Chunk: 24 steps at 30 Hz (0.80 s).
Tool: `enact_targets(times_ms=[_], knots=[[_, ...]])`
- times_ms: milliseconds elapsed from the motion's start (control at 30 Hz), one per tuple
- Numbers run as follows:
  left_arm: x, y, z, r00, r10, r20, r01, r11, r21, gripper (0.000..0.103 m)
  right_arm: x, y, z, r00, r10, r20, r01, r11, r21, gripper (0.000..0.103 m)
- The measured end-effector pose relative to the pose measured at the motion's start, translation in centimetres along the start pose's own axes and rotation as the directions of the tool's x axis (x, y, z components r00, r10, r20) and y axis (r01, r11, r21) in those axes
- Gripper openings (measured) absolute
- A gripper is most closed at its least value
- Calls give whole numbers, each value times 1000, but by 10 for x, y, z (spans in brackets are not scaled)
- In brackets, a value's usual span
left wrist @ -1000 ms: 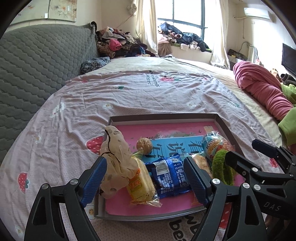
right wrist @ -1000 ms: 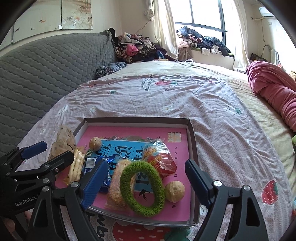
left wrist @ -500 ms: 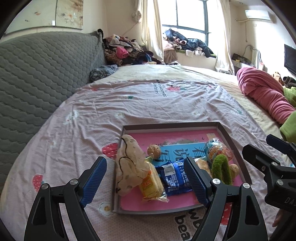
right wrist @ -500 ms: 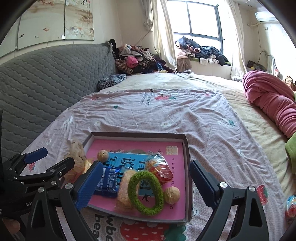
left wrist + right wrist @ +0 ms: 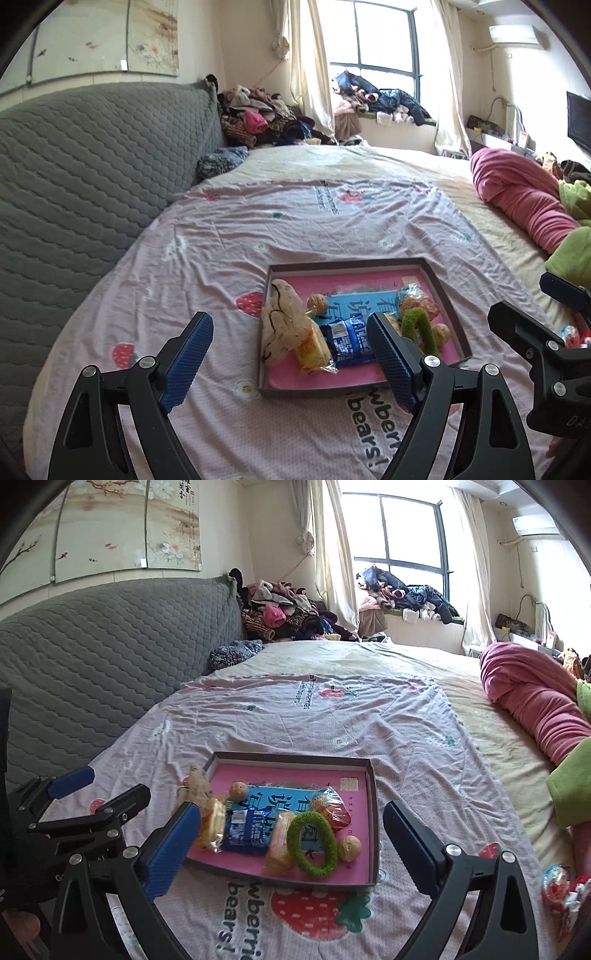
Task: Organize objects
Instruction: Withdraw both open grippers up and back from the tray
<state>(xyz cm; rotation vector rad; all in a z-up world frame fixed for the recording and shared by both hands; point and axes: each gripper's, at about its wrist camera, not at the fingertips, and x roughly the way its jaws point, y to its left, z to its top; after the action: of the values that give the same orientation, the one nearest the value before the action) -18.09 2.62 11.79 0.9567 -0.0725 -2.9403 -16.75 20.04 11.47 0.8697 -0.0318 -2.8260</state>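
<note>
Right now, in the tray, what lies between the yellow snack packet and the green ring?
In the right wrist view, a blue snack packet and an orange-wrapped cake lie between the yellow snack packet and green ring.

Daylight floods in through the far window (image 5: 376, 55), which is blown out to white, with glare on the curtains (image 5: 334, 550) beside it. The bedsheet (image 5: 295, 229) is evenly lit, with soft shadows. Both fisheye views bend sharply toward dark corners; focus is fairly sharp throughout.
</note>
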Motion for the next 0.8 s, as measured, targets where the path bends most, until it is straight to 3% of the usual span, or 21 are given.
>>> enact_targets(times_ms=[800], knots=[[-159,1,-3,995,2,97,-4,1000,23,86,-149,25,4,994,-34,100,37,999,-31,102]])
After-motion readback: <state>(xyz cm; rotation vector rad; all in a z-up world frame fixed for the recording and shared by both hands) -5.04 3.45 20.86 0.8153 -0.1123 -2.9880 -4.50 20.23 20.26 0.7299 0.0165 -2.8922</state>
